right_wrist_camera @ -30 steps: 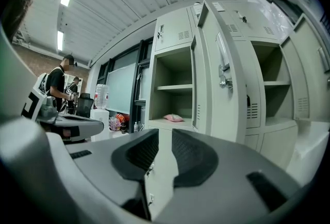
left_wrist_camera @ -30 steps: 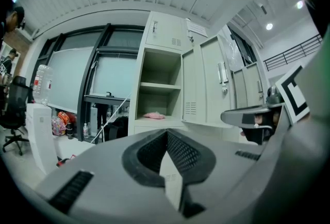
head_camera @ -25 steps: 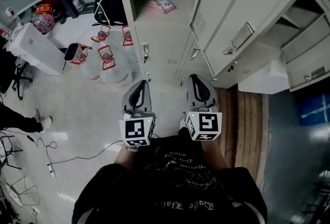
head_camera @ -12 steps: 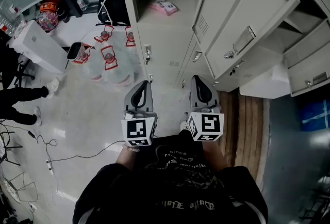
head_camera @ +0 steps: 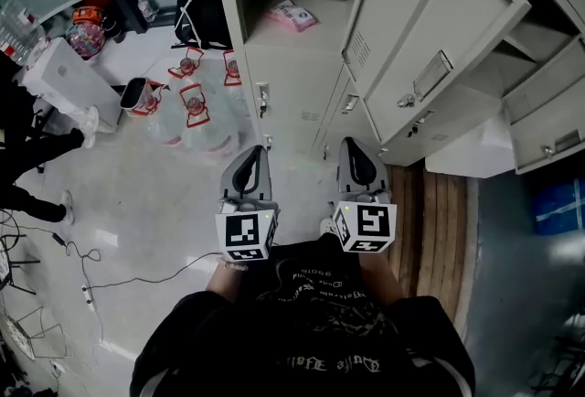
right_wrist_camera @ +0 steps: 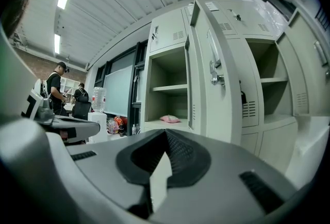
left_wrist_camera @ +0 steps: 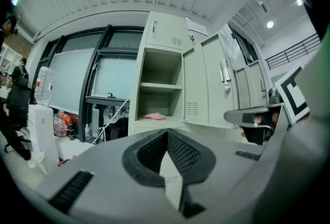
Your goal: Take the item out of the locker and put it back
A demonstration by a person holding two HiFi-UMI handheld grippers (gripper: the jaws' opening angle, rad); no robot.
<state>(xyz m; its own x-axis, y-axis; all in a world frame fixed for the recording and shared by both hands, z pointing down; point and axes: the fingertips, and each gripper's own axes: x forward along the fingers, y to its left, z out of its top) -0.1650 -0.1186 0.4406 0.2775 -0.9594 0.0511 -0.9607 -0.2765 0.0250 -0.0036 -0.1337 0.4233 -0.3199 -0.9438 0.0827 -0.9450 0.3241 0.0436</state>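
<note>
Nothing but a bystander's legs at far left has shifted. Your left gripper and right gripper hold position, both closed on nothing. The pink item lies on the open locker shelf, well ahead. Step, as I judge it: pre-reach. Next: open one gripper and advance to the shelf.

— How much of the locker did the head view take in?
— Not all of it. Its top ran off the upper edge, and its open door hid whatever stood behind it.
— And the pink item on the locker's shelf?
— It was too small to tell what it was, in both gripper views as well.
— What lay left of the locker?
— A person was cut off by the left edge, with only the legs showing. The labels on the water jugs at the locker's foot were too small to read. Right of the locker, a blue object was cut off by the right edge.
</note>
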